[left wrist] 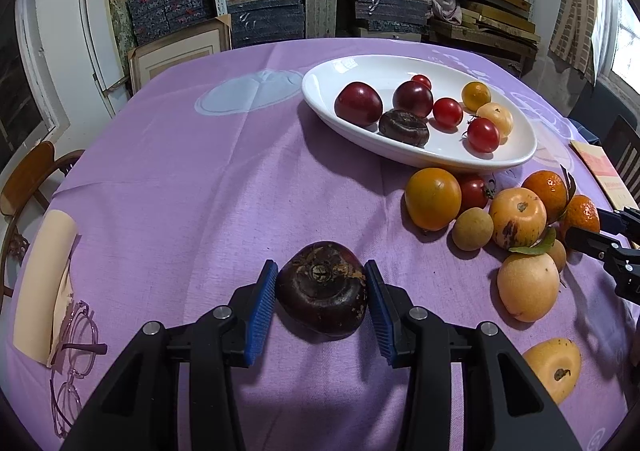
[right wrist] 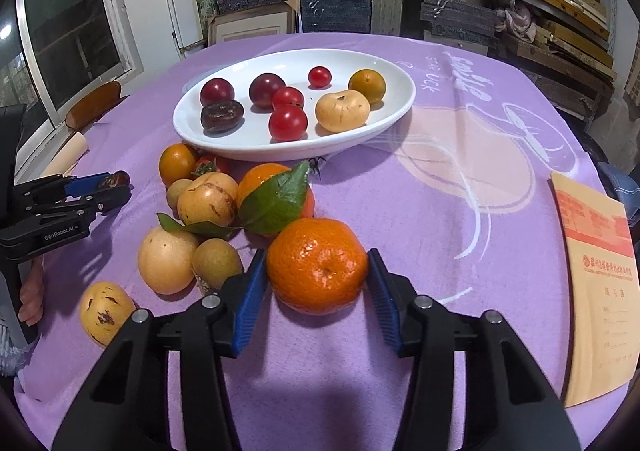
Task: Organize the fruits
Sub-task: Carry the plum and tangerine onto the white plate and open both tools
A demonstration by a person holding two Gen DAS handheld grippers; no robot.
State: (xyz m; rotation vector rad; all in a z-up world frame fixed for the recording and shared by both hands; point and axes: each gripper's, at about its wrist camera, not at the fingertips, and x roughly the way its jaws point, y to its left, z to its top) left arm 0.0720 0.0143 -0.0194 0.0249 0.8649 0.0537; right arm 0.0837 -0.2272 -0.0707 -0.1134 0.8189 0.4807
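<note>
A dark brown round fruit [left wrist: 322,291] sits between the blue pads of my left gripper [left wrist: 320,285], which is shut on it just over the purple cloth. From the right wrist view the left gripper [right wrist: 106,187] stands at the left with that fruit [right wrist: 118,179] at its tip. My right gripper [right wrist: 316,271] is shut on an orange tangerine [right wrist: 316,263], both pads touching its sides. The white oval plate [left wrist: 400,159] [right wrist: 240,151] holds plums, red tomatoes, a dark fruit and yellow fruits. Loose orange and yellow fruits [right wrist: 208,199] lie in front of it.
Pink glasses [left wrist: 76,335] and a rolled paper [left wrist: 44,283] lie at the table's left edge. A yellow envelope [right wrist: 596,271] lies at the right. A wooden chair [left wrist: 24,187] stands left of the table. Stacked boxes fill shelves behind. A person's hand [right wrist: 32,291] shows at left.
</note>
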